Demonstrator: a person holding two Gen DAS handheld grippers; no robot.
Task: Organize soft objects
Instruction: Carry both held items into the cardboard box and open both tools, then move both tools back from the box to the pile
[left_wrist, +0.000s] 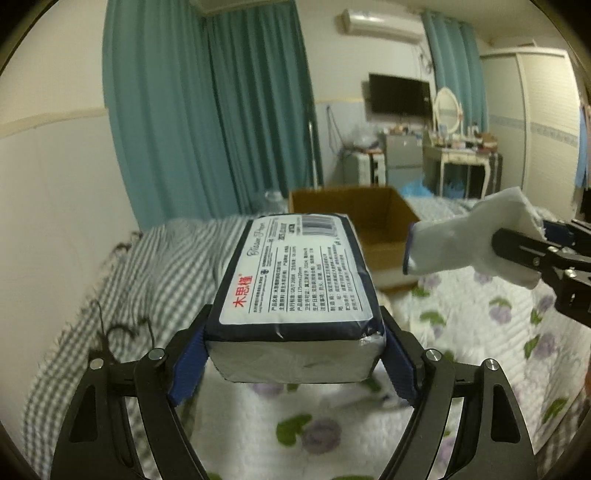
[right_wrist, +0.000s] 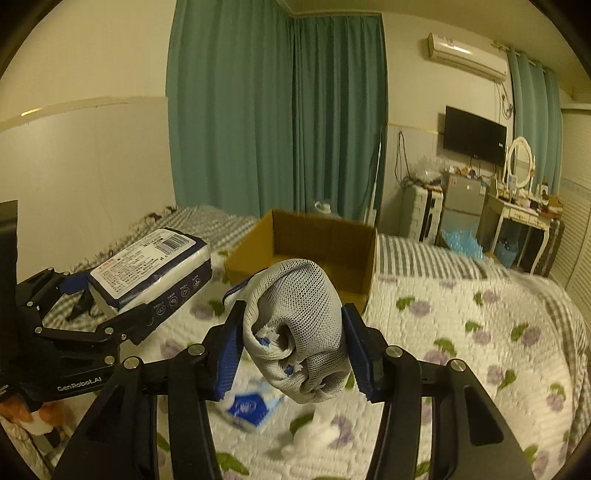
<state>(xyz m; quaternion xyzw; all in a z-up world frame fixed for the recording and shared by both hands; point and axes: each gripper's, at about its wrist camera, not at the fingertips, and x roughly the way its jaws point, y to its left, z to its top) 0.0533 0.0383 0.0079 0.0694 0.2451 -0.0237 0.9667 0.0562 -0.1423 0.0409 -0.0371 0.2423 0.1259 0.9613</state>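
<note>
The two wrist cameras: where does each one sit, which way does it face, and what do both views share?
Left wrist: sits behind the left tongs, facing along them over the bed toward the cardboard box; they grip a tissue pack; the right tongs enter at right.
Right wrist: sits behind the right tongs, facing the same box; they grip a rolled mesh cloth; the left tongs enter at left.
Shared: box, tissue pack, cloth, floral quilt, curtains.

Tissue pack (left_wrist: 295, 280): white, navy-blue edging, white label with red characters and black print. Rolled sock (right_wrist: 299, 332): grey-white mesh, blue trim. Gripper pads (right_wrist: 227, 354): blue; gripper frames black. Box (right_wrist: 317, 251): brown cardboard. Quilt (right_wrist: 461, 332): white, purple flowers, green leaves. Blanket (left_wrist: 147, 266): grey-white check. Curtains (right_wrist: 277, 110): teal.
</note>
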